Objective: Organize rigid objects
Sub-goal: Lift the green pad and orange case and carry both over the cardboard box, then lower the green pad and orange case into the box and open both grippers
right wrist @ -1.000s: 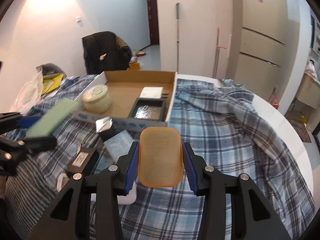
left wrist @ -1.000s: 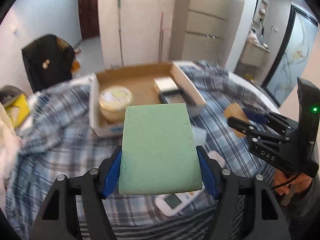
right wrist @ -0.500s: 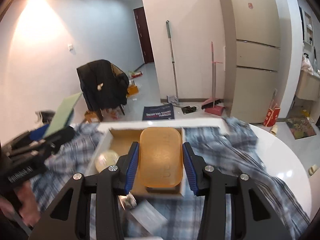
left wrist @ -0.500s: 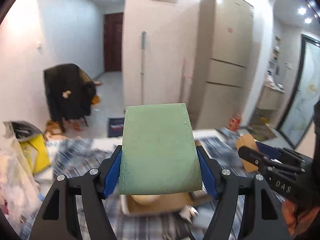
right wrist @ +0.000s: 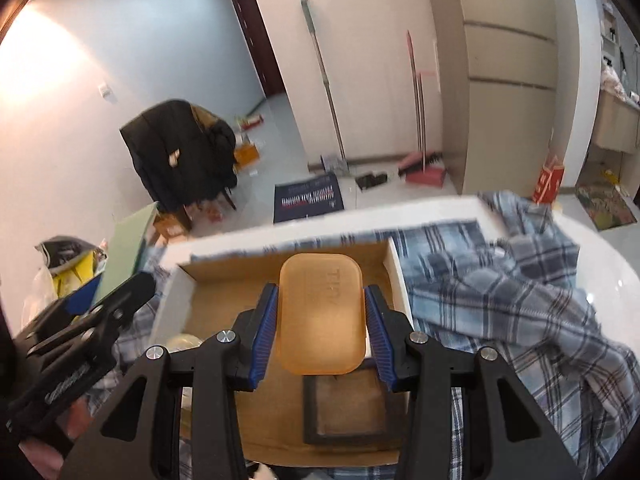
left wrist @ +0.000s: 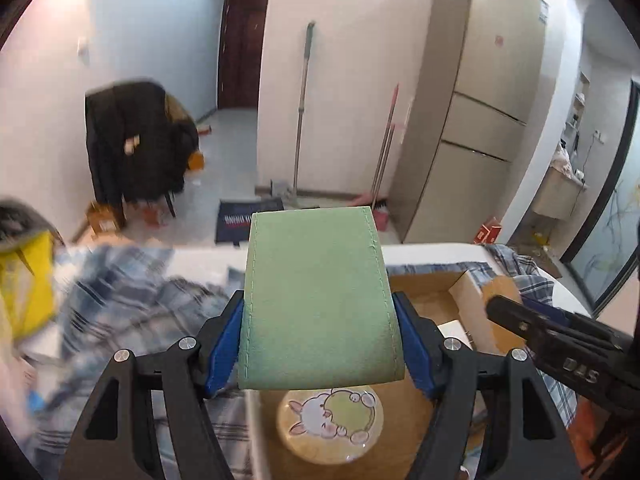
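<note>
two fisheye views from hand-held grippers over a white round worktop [right wrist: 624, 280] draped with a blue checked cloth [right wrist: 520, 292].

in the left wrist view, the left gripper [left wrist: 320, 336] has its jaws clamped on the sides of a green cloth-covered case [left wrist: 318, 300], which stands up between the blue pads and hides much of the scene behind it. just below the case lies a round tub [left wrist: 330, 414] with a cartoon animal on its lid, sitting inside a cardboard box [left wrist: 432, 286]. at the right edge the right gripper [left wrist: 520, 316] reaches in from the side, an orange edge showing at its tip. the cloth at the left is blurred.

in the right wrist view, the right gripper [right wrist: 320, 332] has its jaws clamped on an orange rounded soap dish [right wrist: 321, 330], held above the open cardboard box [right wrist: 188, 300]. this view shows the box floor more fully: a dark rectangular tray [right wrist: 346, 412] lies under the dish, something white peeks out at its right side, and only a pale sliver of the round tub [right wrist: 182, 343] shows at the lower left. the left gripper [right wrist: 116, 292] enters from the left with the green case [right wrist: 128, 252] seen edge-on, and part of a hand [right wrist: 48, 444] shows beneath it.

both views take in the room beyond: a chair with a dark coat [right wrist: 180, 156], a mop [left wrist: 302, 108] against the wall, a doormat [right wrist: 308, 198] and a tall fridge [left wrist: 480, 120].
</note>
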A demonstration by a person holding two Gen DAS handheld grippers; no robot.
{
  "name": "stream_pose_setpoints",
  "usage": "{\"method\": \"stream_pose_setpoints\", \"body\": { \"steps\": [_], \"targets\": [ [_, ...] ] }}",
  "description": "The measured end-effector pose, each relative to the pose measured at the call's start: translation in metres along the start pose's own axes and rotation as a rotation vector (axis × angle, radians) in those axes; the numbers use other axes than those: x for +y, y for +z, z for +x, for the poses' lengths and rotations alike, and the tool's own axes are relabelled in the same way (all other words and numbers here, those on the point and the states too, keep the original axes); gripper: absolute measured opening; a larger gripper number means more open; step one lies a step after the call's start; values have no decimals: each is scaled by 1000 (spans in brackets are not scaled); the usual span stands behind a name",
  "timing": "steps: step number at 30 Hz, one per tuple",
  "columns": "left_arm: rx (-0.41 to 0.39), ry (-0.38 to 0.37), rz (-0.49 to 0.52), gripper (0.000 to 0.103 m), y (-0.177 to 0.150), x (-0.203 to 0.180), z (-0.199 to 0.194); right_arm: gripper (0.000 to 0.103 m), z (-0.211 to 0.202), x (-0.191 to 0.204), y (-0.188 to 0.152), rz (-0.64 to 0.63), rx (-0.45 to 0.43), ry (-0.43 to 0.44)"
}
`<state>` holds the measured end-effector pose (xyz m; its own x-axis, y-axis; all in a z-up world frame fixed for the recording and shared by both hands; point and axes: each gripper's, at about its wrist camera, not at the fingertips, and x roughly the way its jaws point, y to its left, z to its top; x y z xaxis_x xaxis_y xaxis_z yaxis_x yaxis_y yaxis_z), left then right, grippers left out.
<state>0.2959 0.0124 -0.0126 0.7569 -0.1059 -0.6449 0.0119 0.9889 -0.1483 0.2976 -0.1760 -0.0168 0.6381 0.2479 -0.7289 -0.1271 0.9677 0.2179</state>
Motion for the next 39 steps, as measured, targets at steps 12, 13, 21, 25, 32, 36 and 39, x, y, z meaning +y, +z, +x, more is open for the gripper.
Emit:
{"method": "stream_pose_setpoints", "body": {
  "steps": [12,13,21,25,32,36,39],
  "targets": [
    [95,55,-15,72,-26,2,48,42,-3,3,2,-30,-3,-20],
    [99,58,-8,72,-26,2,48,42,-3,2,2,-25,-2,-14],
    [137,70,43,71,-38,-12,47,42,-3,-1,3,-12,10,-5],
    [138,49,37,71,-35,-9,47,42,-2,-1,3,-16,13,-2],
    [65,23,3,77,-26,-2,30,42,-4,1,3,-19,12,7],
    [-55,0,-37,87,-16,8,3,42,-3,-2,3,-11,13,11],
    [-106,11,-48,87,-9,11,-12,42,1,0,1,-16,29,25]
  ]
}}
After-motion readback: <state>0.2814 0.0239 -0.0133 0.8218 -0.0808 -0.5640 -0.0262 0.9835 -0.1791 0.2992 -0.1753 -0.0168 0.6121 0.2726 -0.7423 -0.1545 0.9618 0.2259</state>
